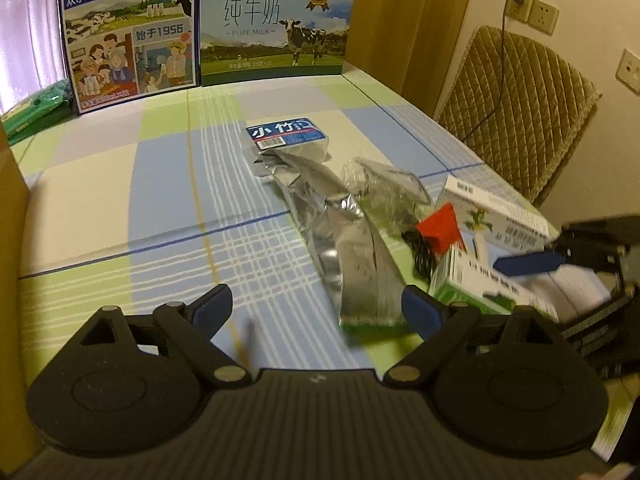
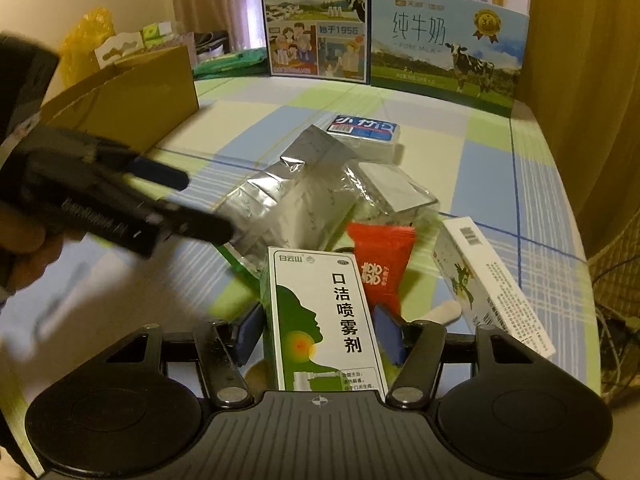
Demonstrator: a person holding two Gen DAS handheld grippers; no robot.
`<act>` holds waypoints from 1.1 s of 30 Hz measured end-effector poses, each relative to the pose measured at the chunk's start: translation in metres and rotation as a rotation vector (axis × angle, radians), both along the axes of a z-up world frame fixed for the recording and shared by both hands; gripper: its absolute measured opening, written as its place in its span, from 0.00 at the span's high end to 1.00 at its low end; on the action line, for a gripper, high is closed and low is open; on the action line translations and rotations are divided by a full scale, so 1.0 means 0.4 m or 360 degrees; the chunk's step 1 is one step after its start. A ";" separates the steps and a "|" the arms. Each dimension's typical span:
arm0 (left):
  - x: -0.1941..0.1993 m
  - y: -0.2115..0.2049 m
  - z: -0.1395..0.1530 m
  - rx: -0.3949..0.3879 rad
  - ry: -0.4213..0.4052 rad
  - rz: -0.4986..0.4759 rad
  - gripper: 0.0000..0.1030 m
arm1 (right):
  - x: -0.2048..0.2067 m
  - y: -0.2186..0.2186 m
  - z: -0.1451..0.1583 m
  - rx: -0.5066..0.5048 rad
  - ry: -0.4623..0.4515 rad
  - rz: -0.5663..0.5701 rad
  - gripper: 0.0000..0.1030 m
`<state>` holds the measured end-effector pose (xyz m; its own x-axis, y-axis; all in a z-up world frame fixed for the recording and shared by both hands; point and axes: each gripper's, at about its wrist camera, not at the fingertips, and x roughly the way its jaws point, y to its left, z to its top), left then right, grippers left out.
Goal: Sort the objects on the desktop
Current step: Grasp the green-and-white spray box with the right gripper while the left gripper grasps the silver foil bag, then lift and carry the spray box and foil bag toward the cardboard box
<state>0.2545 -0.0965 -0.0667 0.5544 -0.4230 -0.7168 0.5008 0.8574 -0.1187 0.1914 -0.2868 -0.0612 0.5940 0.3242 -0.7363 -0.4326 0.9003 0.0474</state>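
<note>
My right gripper [image 2: 319, 335] is shut on a green-and-white spray box [image 2: 320, 320], its blue pads pressed to both long sides. The same box [image 1: 472, 280] shows in the left wrist view with the right gripper [image 1: 560, 256] over it. My left gripper [image 1: 318, 306] is open and low over the checked cloth. Its right finger sits beside the near end of a silver foil pouch [image 1: 340, 240]. In the right wrist view the left gripper [image 2: 200, 204] is blurred, next to that pouch [image 2: 292, 196].
A blue-labelled tissue pack [image 1: 286, 134], a clear wrapper [image 1: 384, 188], a red candy packet [image 2: 380, 264] and a white box [image 2: 492, 284] lie around the pouch. An open cardboard box [image 2: 132, 96] stands left, two milk cartons [image 1: 276, 28] at the back, a padded chair [image 1: 516, 112] right.
</note>
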 end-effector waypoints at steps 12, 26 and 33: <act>0.073 -0.073 -0.044 -0.0059 0.0180 -0.0079 0.64 | 0.007 -0.001 -0.017 -0.0047 0.0048 -0.0008 0.40; -0.140 0.092 0.030 0.0299 0.0043 -0.0032 0.74 | -0.011 0.030 0.014 0.0092 0.0049 -0.0110 0.49; -0.207 0.138 0.039 0.0284 0.0007 -0.0003 0.73 | -0.075 0.103 0.022 0.0132 0.0027 -0.0243 0.49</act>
<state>0.1716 -0.0411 -0.0511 0.5502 -0.2898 -0.7832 0.5023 0.8640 0.0332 0.1615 -0.2456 -0.0522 0.6288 0.2908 -0.7212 -0.2893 0.9483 0.1301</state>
